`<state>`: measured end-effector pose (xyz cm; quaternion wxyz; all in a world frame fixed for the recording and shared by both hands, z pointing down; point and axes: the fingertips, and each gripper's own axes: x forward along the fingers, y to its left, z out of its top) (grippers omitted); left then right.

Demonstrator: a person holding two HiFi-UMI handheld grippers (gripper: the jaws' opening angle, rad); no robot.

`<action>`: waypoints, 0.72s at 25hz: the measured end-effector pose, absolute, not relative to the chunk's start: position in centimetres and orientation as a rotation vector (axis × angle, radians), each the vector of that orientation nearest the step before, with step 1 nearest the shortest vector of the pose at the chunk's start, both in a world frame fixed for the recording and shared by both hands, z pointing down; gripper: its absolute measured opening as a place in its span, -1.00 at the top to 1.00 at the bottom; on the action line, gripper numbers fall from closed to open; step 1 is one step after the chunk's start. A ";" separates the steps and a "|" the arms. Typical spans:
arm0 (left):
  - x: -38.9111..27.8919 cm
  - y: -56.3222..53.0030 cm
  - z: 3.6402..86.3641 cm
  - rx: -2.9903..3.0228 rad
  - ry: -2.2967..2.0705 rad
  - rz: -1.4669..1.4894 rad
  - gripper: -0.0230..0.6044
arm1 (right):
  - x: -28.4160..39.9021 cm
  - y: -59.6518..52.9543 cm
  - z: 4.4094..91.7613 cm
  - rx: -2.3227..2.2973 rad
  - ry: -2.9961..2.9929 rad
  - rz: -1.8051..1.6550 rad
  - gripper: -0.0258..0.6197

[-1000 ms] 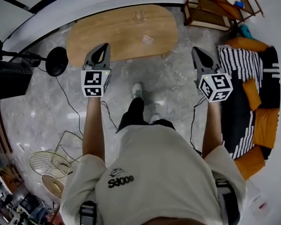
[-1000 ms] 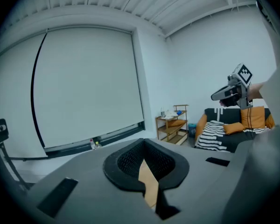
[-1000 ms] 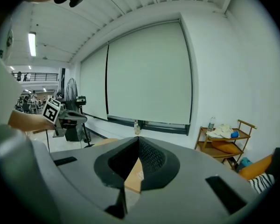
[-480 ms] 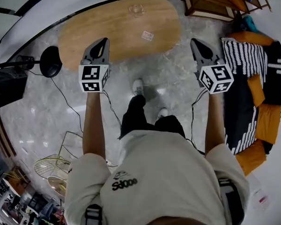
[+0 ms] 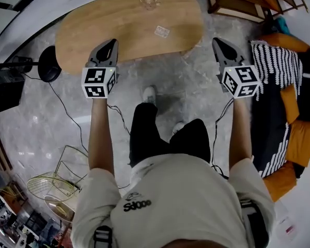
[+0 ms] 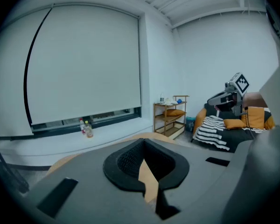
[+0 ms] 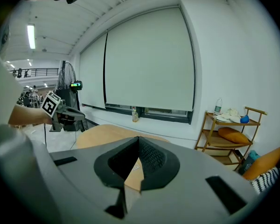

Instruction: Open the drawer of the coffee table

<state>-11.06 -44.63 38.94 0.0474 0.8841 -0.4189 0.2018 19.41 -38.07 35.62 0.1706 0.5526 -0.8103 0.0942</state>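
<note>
We held both tools out in front of us, one in each hand, arms stretched forward. The left tool [image 5: 113, 42] had its jaws pressed together with nothing between them; through the narrow slit that remained, only pale wood showed. The right tool [image 5: 216, 40] was closed in the same way and also held nothing.

The oval wooden surface [image 5: 103, 27] lay just ahead of us on the grey marble floor [image 5: 51, 118]. From above, the left tool's tip overlapped its near edge, while the right tool pointed past its right end, over the floor. We could not make out the drawer in any view. A clear glass [image 5: 149, 1] stood near the far edge of the surface, and a small card [image 5: 161, 31] lay closer to us, right of the middle.

To the right stood a sofa with a striped blanket [image 5: 279, 81] and orange cushions [image 5: 297, 133], and beyond it a wooden shelf unit [image 5: 237, 4]. To the left, a round black base [image 5: 48, 71] sat on the floor with a cable [image 5: 67, 112] trailing from it, and a wire frame [image 5: 54, 182] lay nearer to us. One of our shoes [image 5: 149, 94] was planted between the two tools.
</note>
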 end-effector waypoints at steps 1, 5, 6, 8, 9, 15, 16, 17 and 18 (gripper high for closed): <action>-11.0 -44.7 40.2 2.691 -1.277 0.610 0.88 | 19.6 -38.1 36.7 1.575 -2.299 0.266 0.91; -10.8 -44.7 44.6 2.689 -1.284 0.624 0.88 | 20.5 -38.0 41.3 1.596 -2.281 0.260 0.91; -10.6 -44.5 45.6 2.692 -1.284 0.627 0.88 | 20.8 -37.7 42.4 1.599 -2.271 0.259 0.91; -10.2 -44.1 47.3 2.704 -1.282 0.631 0.88 | 21.5 -37.3 44.6 1.605 -2.250 0.254 0.91; -10.0 -44.0 48.0 2.713 -1.282 0.633 0.88 | 21.8 -37.3 45.7 1.608 -2.242 0.250 0.91; -9.5 -43.5 53.9 2.739 -1.297 0.647 0.88 | 23.2 -37.3 52.6 1.612 -2.199 0.207 0.90; -9.6 -43.4 55.0 2.738 -1.305 0.645 0.88 | 23.3 -37.3 53.6 1.613 -2.197 0.197 0.91; -9.6 -43.4 56.0 2.738 -1.312 0.645 0.88 | 23.4 -37.2 54.6 1.613 -2.198 0.188 0.91; -9.5 -43.3 56.9 2.739 -1.317 0.644 0.88 | 23.5 -37.1 55.6 1.611 -2.200 0.180 0.91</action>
